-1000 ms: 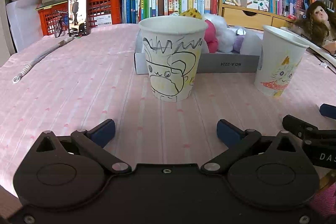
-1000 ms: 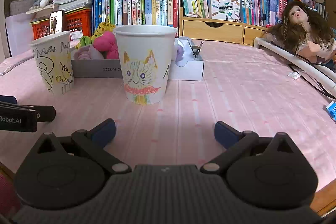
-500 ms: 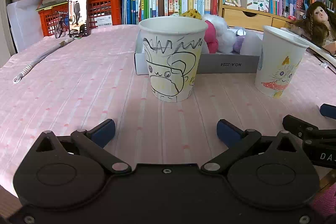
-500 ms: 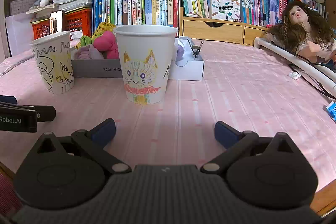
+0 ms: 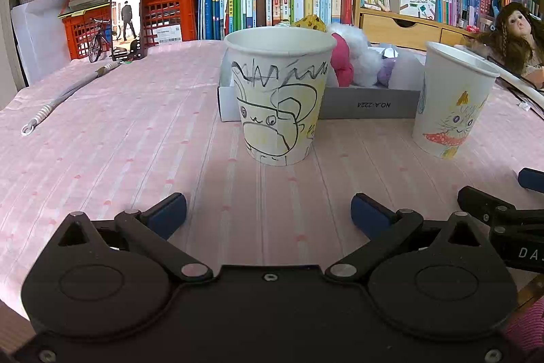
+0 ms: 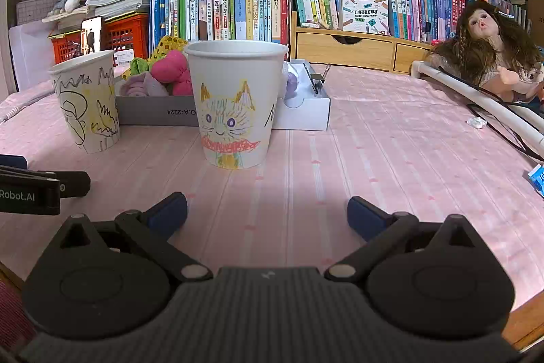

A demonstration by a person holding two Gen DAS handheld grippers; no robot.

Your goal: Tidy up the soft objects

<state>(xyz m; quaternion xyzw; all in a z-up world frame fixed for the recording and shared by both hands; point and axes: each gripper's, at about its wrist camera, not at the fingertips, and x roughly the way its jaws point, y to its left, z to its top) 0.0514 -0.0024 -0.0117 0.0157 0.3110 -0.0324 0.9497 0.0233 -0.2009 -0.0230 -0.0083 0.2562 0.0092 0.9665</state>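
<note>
Two paper cups stand on the pink tablecloth. The cup with a black-and-yellow drawing (image 5: 279,97) (image 6: 86,101) is straight ahead of my left gripper (image 5: 268,213), which is open and holds nothing. The cup with a cat drawing (image 6: 234,104) (image 5: 454,101) stands ahead of my right gripper (image 6: 267,215), also open and holding nothing. Behind both cups lies a shallow grey box (image 5: 370,104) (image 6: 156,114) holding soft toys: a pink one (image 6: 170,72) (image 5: 341,65), a white fluffy one (image 5: 357,56), a yellow one (image 6: 168,45), a green one (image 6: 137,65) and a purple one (image 5: 386,72).
A row of books (image 6: 238,5) and a wooden drawer unit (image 6: 346,50) line the back. A doll (image 6: 486,46) and white tube (image 6: 489,101) lie at the right. A phone (image 5: 126,19), red crates (image 5: 166,12) and a cord (image 5: 64,94) are at the left.
</note>
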